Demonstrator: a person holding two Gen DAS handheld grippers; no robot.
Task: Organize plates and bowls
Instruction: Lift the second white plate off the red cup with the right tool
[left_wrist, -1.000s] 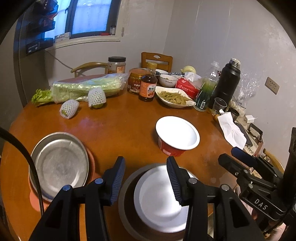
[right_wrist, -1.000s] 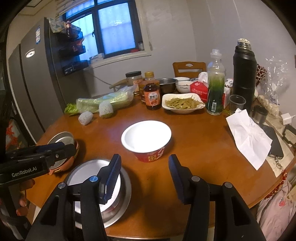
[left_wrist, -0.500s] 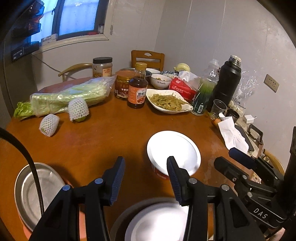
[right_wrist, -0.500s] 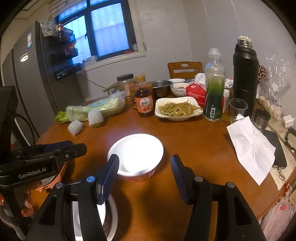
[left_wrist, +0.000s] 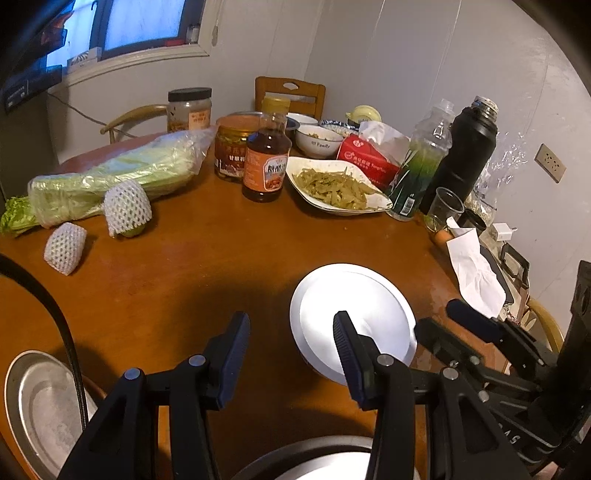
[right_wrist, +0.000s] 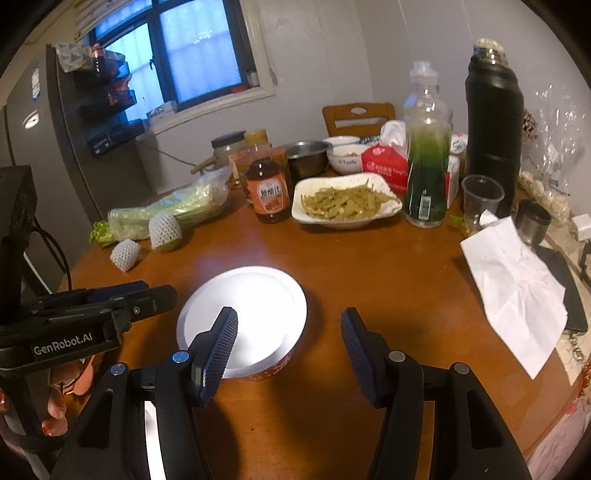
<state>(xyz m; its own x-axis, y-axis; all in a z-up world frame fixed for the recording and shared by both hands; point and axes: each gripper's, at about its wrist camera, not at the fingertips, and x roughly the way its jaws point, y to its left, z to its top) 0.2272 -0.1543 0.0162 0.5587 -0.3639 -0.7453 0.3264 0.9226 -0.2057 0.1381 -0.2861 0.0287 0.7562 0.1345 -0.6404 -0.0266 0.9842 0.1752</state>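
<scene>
Wooden table (right_wrist: 369, 280): both tools open (empty).

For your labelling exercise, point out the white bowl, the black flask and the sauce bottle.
white bowl (right_wrist: 251, 314): right wrist view, inside surface.
black flask (right_wrist: 493, 122): right wrist view, mid body.
sauce bottle (left_wrist: 266, 168): left wrist view, label.

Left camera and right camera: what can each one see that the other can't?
Only the left camera shows the metal plate at the table's near edge and the wall socket. Only the right camera shows the fridge and the fingers holding the left gripper. Both show the white bowl, the bean dish and the black flask.
</scene>
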